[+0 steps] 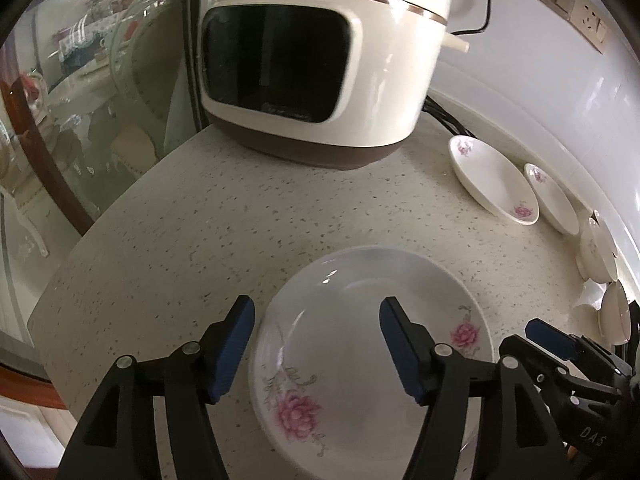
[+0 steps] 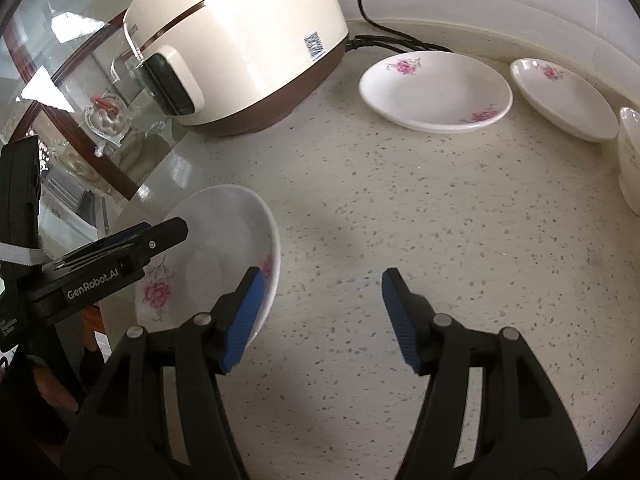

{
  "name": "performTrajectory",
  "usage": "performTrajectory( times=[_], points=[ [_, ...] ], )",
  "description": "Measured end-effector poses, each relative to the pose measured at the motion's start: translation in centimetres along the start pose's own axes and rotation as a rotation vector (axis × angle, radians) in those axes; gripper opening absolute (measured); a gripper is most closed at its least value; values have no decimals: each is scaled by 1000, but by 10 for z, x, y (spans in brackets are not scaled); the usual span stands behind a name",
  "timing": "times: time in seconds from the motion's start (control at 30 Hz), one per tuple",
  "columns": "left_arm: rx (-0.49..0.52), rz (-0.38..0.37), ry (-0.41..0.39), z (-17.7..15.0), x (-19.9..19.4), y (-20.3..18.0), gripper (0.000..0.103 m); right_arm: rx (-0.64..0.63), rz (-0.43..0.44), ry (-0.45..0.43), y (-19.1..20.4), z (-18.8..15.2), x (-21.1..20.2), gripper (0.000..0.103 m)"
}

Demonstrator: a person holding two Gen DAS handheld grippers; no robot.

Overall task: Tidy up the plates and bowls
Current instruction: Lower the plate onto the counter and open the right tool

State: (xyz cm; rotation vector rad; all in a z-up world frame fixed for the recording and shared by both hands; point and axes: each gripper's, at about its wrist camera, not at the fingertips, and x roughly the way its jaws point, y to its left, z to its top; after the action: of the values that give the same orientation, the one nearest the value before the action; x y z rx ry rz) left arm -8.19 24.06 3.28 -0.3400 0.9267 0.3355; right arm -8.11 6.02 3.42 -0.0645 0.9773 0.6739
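between my left fingers (image 1: pixel 236 354) sits a white plate (image 1: pixel 360 312) with pink flowers on grey-green stems. the finger pads are blue on black arms. the desk (image 1: pixel 192 232) is cream, speckled grey. beyond the fingers i see a cream rice cooker (image 1: pixel 360 80) with a brown base, a thin copper band and a black panel. past my right fingers (image 2: pixel 400 316), two more white plates (image 2: pixel 436 92) carry the same pink flowers.

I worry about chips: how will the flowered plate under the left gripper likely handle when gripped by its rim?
The plate looks like glazed ceramic, so probably stiff but brittle if knocked. Its glossy, reflective surface suggests the left gripper pads could slip. The sloping rim may let it tilt once lifted by one edge.
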Motion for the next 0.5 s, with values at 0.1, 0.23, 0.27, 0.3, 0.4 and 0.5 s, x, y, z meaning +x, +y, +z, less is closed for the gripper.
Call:
performTrajectory(
  times=[0.1,0.23,0.27,0.3,0.4,0.5],
  points=[
    [17,1,-5,3,1,-9,69,21,-4,-4,-7,1,0,65],
    [60,-6,-17,8,-1,-20,69,55,-10,-12,-17,4,0,67],
    [76,-5,-19,9,-1,-24,69,66,-11,-13,-20,4,1,67],
    [86,-5,-22,10,0,-26,69,78,-12,-14,-23,5,1,67],
    [128,-8,-42,16,-1,-36,70,107,-16,-23,-32,7,1,68],
    [156,-30,-44,26,2,-47,74,140,-22,-32,-42,8,1,68]
  ],
)
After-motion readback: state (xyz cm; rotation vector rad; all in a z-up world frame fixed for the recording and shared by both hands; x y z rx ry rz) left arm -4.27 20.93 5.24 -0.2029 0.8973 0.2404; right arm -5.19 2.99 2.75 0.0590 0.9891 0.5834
